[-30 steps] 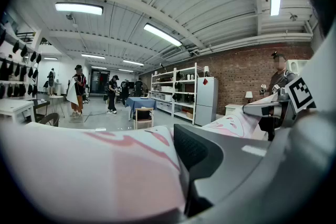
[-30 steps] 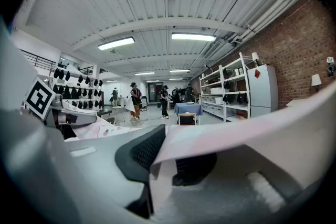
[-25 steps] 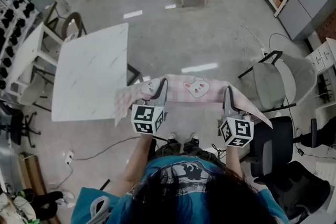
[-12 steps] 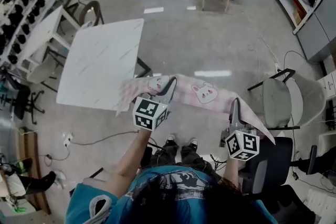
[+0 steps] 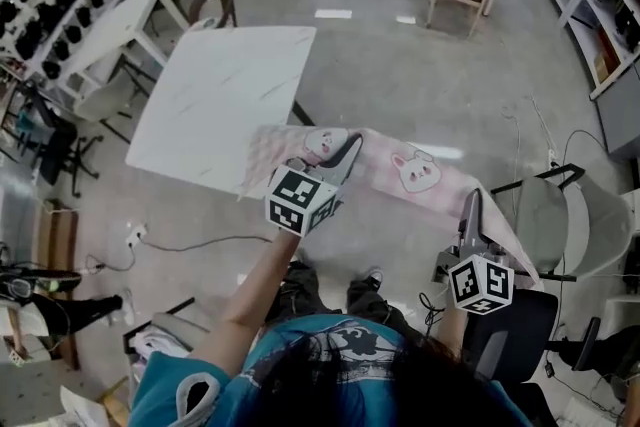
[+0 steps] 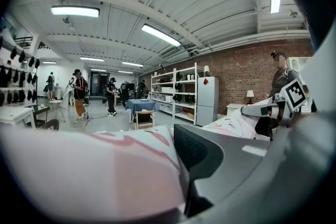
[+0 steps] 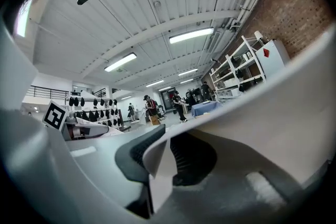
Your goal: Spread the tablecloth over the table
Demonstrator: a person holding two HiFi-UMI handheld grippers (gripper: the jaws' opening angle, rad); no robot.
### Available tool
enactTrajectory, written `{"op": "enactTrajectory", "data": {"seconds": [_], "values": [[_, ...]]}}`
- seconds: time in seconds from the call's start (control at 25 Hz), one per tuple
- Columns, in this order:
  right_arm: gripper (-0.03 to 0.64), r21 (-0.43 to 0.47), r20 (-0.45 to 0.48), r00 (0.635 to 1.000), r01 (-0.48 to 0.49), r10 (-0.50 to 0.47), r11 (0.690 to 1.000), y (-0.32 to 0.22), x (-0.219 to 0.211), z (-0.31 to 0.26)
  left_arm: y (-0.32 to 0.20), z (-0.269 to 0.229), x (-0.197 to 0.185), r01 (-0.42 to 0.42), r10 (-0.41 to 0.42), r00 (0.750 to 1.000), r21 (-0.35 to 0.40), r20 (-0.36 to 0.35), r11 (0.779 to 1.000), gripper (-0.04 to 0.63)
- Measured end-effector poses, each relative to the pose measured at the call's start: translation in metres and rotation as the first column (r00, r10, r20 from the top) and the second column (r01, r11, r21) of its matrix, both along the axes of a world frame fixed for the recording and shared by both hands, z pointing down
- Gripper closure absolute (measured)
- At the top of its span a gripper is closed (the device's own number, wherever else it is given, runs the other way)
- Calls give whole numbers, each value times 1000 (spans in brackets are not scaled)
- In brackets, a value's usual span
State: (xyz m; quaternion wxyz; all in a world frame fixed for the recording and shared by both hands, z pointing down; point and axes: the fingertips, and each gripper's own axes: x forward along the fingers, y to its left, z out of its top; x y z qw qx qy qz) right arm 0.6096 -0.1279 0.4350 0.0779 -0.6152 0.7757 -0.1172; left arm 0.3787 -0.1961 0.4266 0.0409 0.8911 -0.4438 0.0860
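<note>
Left gripper (image 5: 348, 147) and right gripper (image 5: 470, 205) each clamp an edge of the pink tablecloth (image 5: 405, 173), held taut in the air. Its left end has now advanced over the near right corner of the table (image 5: 215, 95). Spreading can begin.

- In the head view the tablecloth (image 5: 400, 170) hides the counter's (image 5: 220, 100) near corner.
- In the left gripper view it is a pink blur covering one jaw of the left hand-held gripper (image 6: 176, 139).
- Distant people (image 6: 79, 93) are too small to make out.
</note>
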Motion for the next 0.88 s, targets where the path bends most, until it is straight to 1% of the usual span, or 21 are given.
{"op": "enactTrajectory", "data": {"seconds": [0.16,0.32,0.48,0.56,0.68,0.8,0.88], "values": [[592,87,5,1000,-6,6,996,-4,-24,-33,-4,-27,-24,-23,25,999,56,-39,998,532],[600,172,0,999,-48,49,984,-5,-58,-74,-11,-58,-57,-68,77,993,101,-93,993,532],[604,225,-37,993,-98,109,969,-18,-132,-124,-43,-98,-123,-157,175,972,119,-159,980,532],[603,250,-68,989,-109,130,962,-21,-159,-137,-56,-108,-146,-200,221,956,123,-193,972,532],[603,278,-79,984,-132,159,952,-19,-167,-143,-60,-110,-151,-239,263,937,128,-228,963,532],[604,275,-67,979,-168,193,947,-15,-169,-145,-60,-110,-151,-269,293,921,123,-257,955,532],[604,267,-76,975,-180,207,947,-15,-171,-146,-61,-110,-153,-282,305,913,119,-272,952,532]]}}
